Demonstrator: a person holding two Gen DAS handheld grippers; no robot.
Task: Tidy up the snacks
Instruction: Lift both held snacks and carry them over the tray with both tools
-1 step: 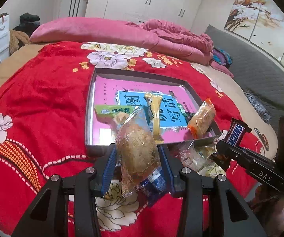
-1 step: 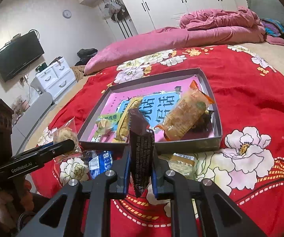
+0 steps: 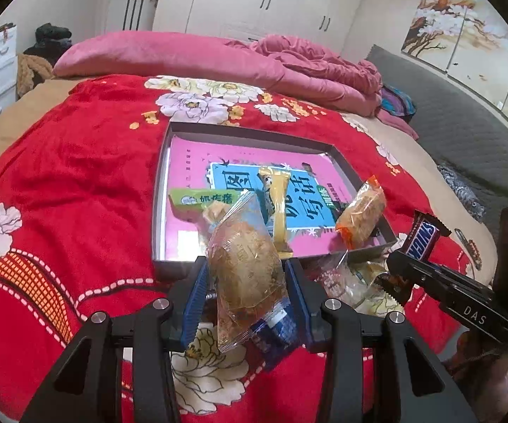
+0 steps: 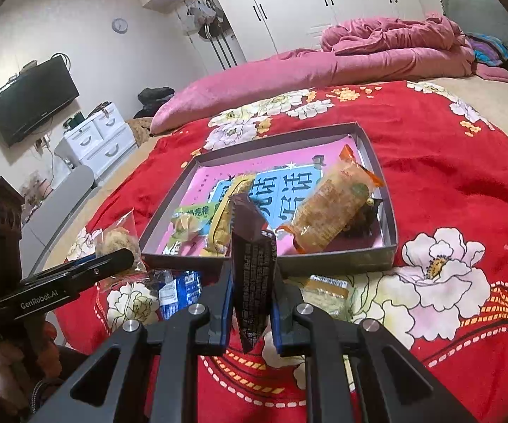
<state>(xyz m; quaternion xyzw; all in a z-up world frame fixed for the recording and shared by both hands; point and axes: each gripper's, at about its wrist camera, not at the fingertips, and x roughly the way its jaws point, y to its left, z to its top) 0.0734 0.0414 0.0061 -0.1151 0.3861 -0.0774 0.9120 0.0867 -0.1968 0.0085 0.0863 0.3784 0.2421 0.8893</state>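
**Two soft packets clamped, tray waiting just beyond**

The left tool (image 3: 245,275) is clamped on a clear packet of golden pastry (image 3: 245,264), which stands upright in the lower middle of the left wrist view, its blue pads pressing the wrapper's flanks. The right tool (image 4: 252,282) is clamped on a Snickers bar (image 4: 252,264), held on end in the lower centre of its own view; the same bar (image 3: 425,236) shows at the right edge of the left view.

The pastry packet looks light and puffed with air, its film slick and crinkly, and the contents probably crumble under pressure. A gentle hold across the widest part seems safest, since the sealed ends would likely slide out. The Snickers bar is likely firmer and denser, so a grip across its middle should suit it, though the glossy wrapper may slip.

The grey tray (image 3: 158,211) lies on the red floral bedspread (image 3: 70,183) at mid-frame, already holding a green packet (image 3: 197,199), a yellow stick snack (image 3: 277,208) and an orange-ended packet (image 3: 361,215). More loose packets (image 3: 345,278) lie on the bedspread just in front of the tray's near wall, including a blue one (image 4: 178,289)
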